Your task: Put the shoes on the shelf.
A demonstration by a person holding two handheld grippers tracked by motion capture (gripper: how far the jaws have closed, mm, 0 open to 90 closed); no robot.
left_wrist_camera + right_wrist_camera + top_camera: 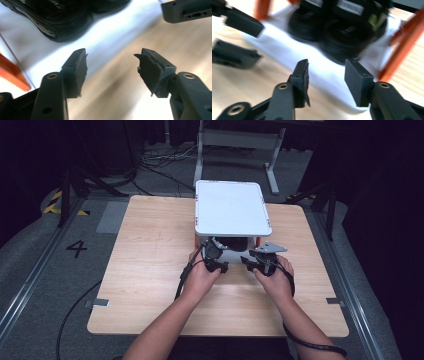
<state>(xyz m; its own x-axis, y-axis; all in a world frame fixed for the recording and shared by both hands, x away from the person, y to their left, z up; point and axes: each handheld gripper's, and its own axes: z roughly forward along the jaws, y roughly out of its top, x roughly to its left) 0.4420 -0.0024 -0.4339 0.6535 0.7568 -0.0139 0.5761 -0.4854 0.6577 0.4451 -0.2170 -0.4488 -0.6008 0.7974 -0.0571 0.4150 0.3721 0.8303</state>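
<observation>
Worktop (150, 270): a pale wooden top; both forearms came in from its six o'clock edge and angled toward each other near its middle.
White stand (232, 207): a two-level rack with a flat white top and orange legs, sitting at twelve o'clock of the hands, its near edge just beyond both tools.
Lower shelf (294, 53): white, lying on the worktop, its front edge just ahead of both pairs of tongs.
Black rolls (342, 37): dark round coils resting on the lower shelf, at twelve o'clock in the right gripper view, blurred.
Left hand (200, 279): back of the hand up, wrist about straight, pointing its tool toward one o'clock at the stand's front.
Right hand (277, 280): back up, pointing toward eleven o'clock, close beside the left.
Left tongs (112, 68): jaws stood apart, nothing between them, over the shelf edge and bare wood.
Right tongs (326, 80): jaws apart, empty, over the shelf's front edge.
</observation>
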